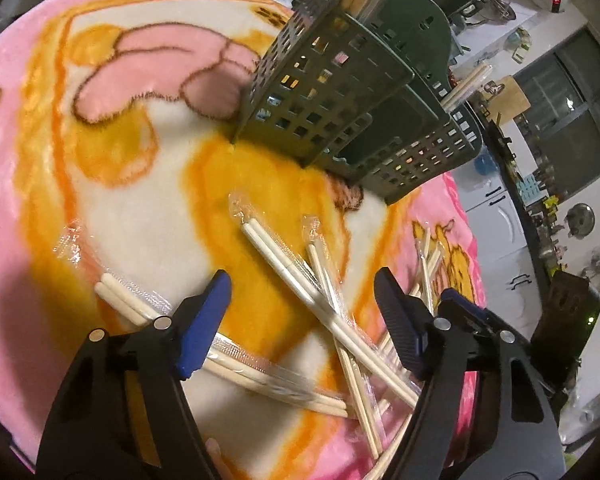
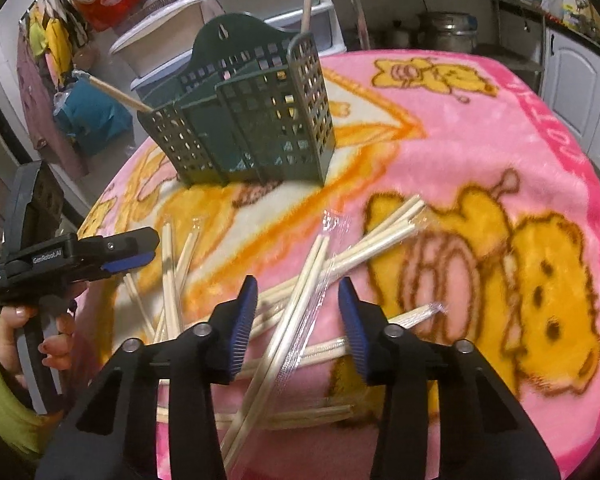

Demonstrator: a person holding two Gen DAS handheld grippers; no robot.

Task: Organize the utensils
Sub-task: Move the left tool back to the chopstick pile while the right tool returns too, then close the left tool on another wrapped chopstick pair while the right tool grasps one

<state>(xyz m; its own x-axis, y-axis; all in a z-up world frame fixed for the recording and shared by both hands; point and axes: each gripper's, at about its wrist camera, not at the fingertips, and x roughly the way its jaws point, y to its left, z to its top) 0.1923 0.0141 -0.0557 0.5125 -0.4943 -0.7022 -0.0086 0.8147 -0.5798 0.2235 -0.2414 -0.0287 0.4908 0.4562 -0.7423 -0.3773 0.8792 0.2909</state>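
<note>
One pink and orange cartoon-bear blanket [image 2: 480, 152] covered the whole worktop under me. On it, well beyond my fingers, stood the dark green perforated utensil caddy [image 2: 252, 120], upright, with a wrapped chopstick pair [image 2: 112, 90] leaning out of its left compartment. Nearer lay a loose, crisscrossed heap of chopstick pairs in clear wrappers [image 2: 300, 292]. My right fingers [image 2: 298, 322] stood apart, straddling one wrapped pair [image 2: 288, 320] that ran up between the blue pads without being pressed. My left fingers [image 1: 302, 322] stood wider apart over the crossed white chopsticks [image 1: 292, 276], clamping nothing. In the right wrist view, a hand [image 2: 32, 332] in a lime-green sleeve [image 2: 0, 380] gripped the left tool's handle.
</note>
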